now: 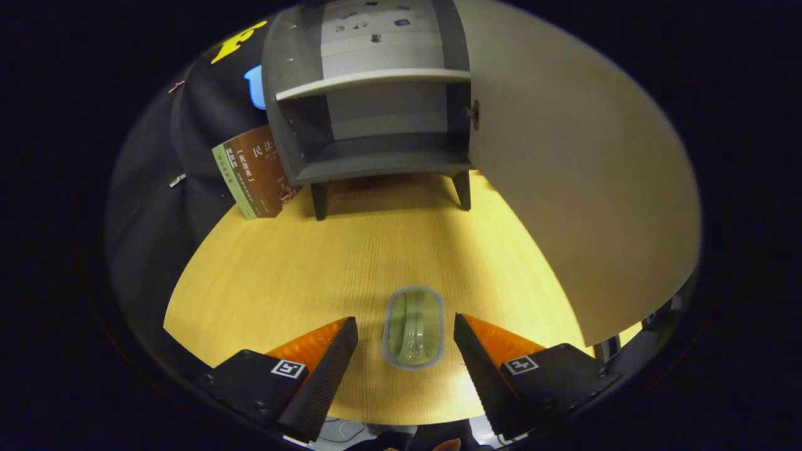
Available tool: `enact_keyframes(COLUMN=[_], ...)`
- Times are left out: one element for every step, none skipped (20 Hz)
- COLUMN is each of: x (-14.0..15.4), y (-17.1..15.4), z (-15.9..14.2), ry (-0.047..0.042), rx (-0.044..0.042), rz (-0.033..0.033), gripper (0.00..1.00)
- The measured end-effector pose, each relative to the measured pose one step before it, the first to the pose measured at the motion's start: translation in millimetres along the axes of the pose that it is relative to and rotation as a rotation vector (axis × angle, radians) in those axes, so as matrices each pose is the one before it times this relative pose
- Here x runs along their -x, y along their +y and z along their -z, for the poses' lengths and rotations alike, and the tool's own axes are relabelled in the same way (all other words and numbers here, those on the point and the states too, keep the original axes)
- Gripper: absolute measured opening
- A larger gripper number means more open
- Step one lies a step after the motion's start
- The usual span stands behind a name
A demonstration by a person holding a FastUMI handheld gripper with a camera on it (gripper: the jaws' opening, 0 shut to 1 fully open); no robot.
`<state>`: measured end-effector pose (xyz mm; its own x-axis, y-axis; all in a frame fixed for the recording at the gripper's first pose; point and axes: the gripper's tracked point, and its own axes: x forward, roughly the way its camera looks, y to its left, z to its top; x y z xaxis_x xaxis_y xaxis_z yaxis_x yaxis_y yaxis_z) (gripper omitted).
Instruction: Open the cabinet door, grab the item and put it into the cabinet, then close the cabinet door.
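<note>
My gripper stands wide open with nothing in it, and the pale green, oblong dish with a grey rim lies flat on the light wooden table top, right in the gap between my two fingers, touching neither. That is the relation the next move turns on: the dish's long axis runs straight away from me, in line with my fingers and pointing toward the cabinet, so its two long sides face the inner faces of my fingers, one on each side. Closing now would press across its narrow width, which I judge the better grip; its far end reaches a little past my fingertips, so I may want to ease forward before squeezing. Whether I am low enough to catch the rim I cannot tell. Beyond the dish, well apart across the bare table, the small dark grey cabinet on short legs stands with its pale door swung open toward my right, showing a pale shelf above and an open lower compartment. A brown and green book leans beside the cabinet's left wall. With the door already open, I take the grab as the step in hand
</note>
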<state>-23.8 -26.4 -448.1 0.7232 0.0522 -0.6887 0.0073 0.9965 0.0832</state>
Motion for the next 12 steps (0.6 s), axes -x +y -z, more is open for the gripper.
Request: enact_keyframes(x=[-10.85,-9.11,-9.29,-7.24,-6.56,-5.25,-6.39,-4.83,-2.73,-0.04,-5.23,8.84], y=[0.20,0.05,0.48,0.50,0.66,-0.59,-2.18,-3.46,-0.88,-0.74,-0.72,-1.97], z=[4.85,2.56,3.37,3.15,4.51,3.85,4.09,5.64,6.19,-2.14,5.13,-9.54], ry=[0.01643,0.01156,0.01227,0.01350,0.01621,0.01462,0.01207,0.01764,0.02304,-0.01410,-0.00472,-0.02155], rx=[-0.00338,0.00369,0.00369,-0.00035,-0.00378,-0.00682,-0.00465,-0.00296,-0.00299,0.01447,0.02440,0.00891], rz=[0.00383,0.00857,0.00648,0.00370,0.00315,0.00701,0.01362,0.01561,0.00790,0.00134,0.00360,0.00438], gripper=[0.98,0.97,0.97,0.95,0.90,0.79,0.72,0.61,0.58,0.57,0.58,0.47])
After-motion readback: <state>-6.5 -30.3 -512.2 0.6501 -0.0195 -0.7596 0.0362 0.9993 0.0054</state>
